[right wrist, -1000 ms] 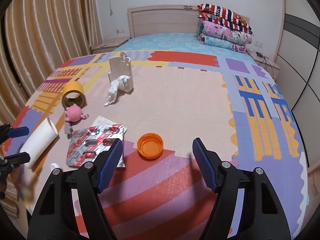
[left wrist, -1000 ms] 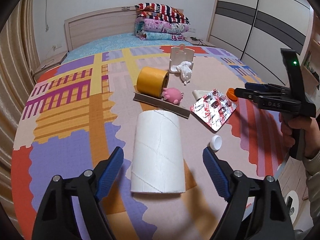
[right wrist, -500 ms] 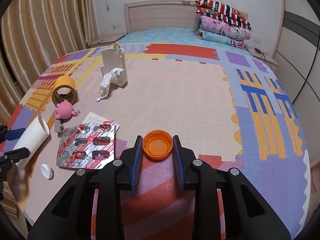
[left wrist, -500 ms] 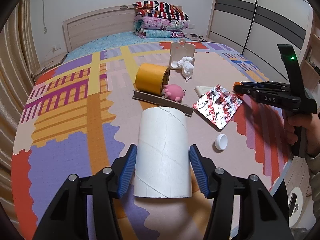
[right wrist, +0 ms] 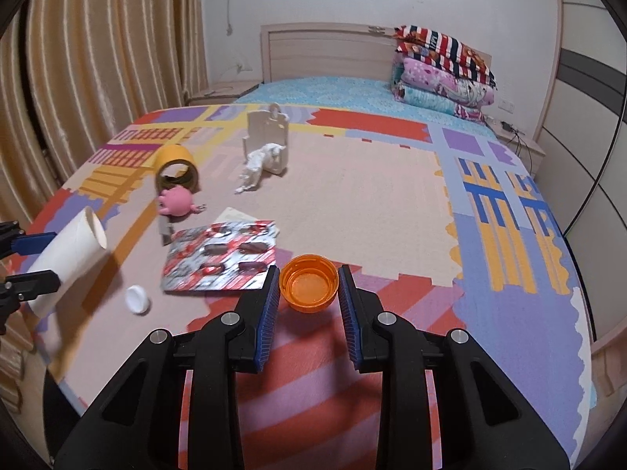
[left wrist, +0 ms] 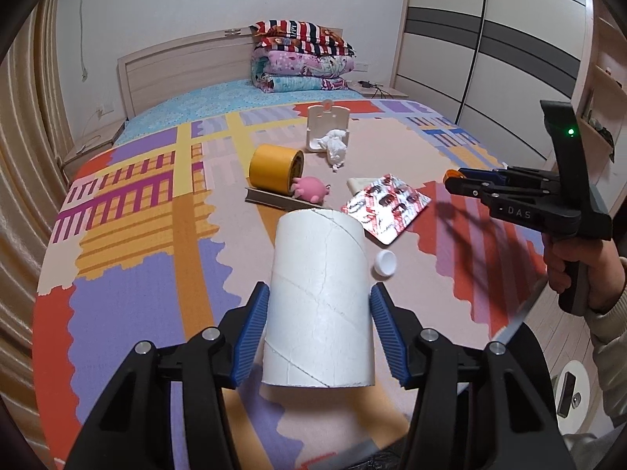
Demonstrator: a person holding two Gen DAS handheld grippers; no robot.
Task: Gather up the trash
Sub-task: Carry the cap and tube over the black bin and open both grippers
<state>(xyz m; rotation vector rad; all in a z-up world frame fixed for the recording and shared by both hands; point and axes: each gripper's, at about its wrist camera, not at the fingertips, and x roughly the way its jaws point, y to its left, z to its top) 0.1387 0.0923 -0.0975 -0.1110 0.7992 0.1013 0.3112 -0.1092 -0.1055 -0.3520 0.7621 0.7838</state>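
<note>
While the left gripper (left wrist: pixel 318 338) has its blue jaws pressed against both sides of a white cardboard tube (left wrist: pixel 319 297), clamped near the tube's close end, the right gripper (right wrist: pixel 309 300) is clenched on an orange bottle cap (right wrist: pixel 309 282), open side up, the jaws touching its rim on either side. Both pieces look raised off the bed's patterned mat (right wrist: pixel 360 203), judging by the shadows beneath them, though how far cannot be read. The tube is probably light and hollow, so a hard squeeze would likely dent it; holding across the middle of its length would balance it better than the end grip. The cap is small, stiff and smooth plastic, and it could slip or pop out of a pinch on the rim. Outward on the mat lie a small white cap (left wrist: pixel 385 263) just beside the tube, a red and silver blister pack (right wrist: pixel 223 258), a pink toy (left wrist: pixel 310 188) touching a roll of yellow tape (left wrist: pixel 274 168), a grey strip (left wrist: pixel 270 198) under them, and farther off a crumpled tissue (right wrist: pixel 258 164) against a white plastic holder (right wrist: pixel 268 135). No bin shows in either view, and the paper tucked under the blister pack is mostly covered. The mat's near edge is cut off behind the gripper bodies.
</note>
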